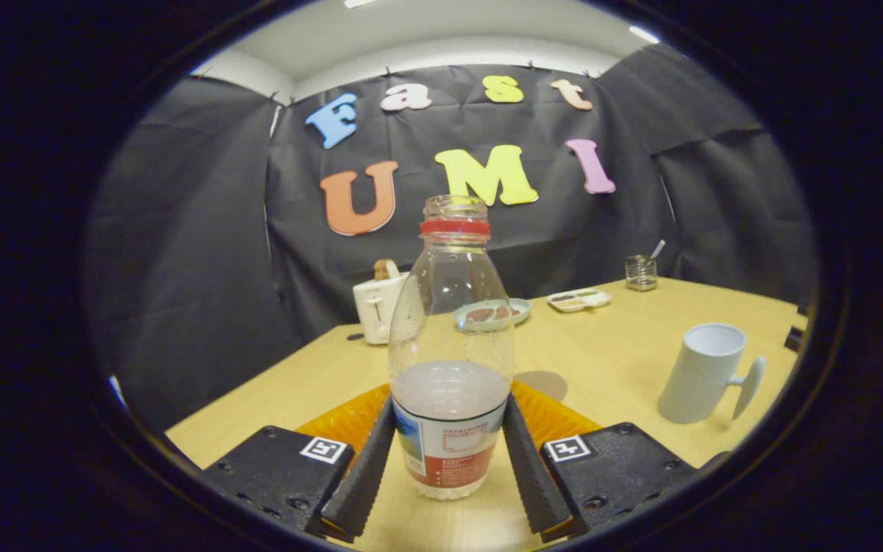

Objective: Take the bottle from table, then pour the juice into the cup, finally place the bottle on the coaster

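Observation:
A clear plastic bottle (451, 345) with a red neck ring, no cap and a little pale juice stands upright between the fingers of my gripper (449, 452). Both fingers (369, 468) press on its labelled lower part. Its base sits just above or on the wooden table (610, 360); I cannot tell which. Behind the bottle lies an orange coaster (349, 418), partly hidden by the bottle and the fingers. A white cup (706, 372) with a handle stands to the right, beyond the fingers.
At the back of the table stand a white toaster (377, 307) with bread, a pale green plate (491, 313), a white divided dish (579, 299) and a small glass (641, 272) with a spoon. Black cloth walls close the booth.

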{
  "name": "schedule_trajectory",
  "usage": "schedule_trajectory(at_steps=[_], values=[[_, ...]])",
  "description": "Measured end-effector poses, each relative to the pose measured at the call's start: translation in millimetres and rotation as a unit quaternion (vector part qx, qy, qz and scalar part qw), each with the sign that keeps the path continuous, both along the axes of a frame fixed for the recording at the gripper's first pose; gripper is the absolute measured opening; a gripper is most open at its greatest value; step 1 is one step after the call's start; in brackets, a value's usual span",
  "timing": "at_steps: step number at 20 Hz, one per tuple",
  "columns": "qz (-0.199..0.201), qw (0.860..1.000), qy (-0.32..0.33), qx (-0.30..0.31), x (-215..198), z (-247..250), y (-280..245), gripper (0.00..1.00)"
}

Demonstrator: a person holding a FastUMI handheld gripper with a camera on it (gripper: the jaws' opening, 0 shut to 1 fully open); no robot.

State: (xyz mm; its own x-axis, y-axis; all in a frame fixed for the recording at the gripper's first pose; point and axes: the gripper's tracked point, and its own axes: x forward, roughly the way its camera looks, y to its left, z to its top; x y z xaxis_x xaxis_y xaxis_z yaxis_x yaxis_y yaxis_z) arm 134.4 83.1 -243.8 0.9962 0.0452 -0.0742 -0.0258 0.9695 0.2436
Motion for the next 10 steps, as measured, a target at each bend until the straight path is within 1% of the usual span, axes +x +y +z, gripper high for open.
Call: schedule_trajectory(at_steps=[5,6,8,10], values=[[0.025,0.995,-0.001,0.093,-3.7,22.5,10.2,0.79],[0.027,0.993,-0.005,0.114,-4.3,29.4,7.9,0.79],[0.044,0.987,-0.004,0.154,-5.1,38.4,14.1,0.79],[0.038,0.983,0.001,0.180,-4.4,42.8,4.1,0.79]])
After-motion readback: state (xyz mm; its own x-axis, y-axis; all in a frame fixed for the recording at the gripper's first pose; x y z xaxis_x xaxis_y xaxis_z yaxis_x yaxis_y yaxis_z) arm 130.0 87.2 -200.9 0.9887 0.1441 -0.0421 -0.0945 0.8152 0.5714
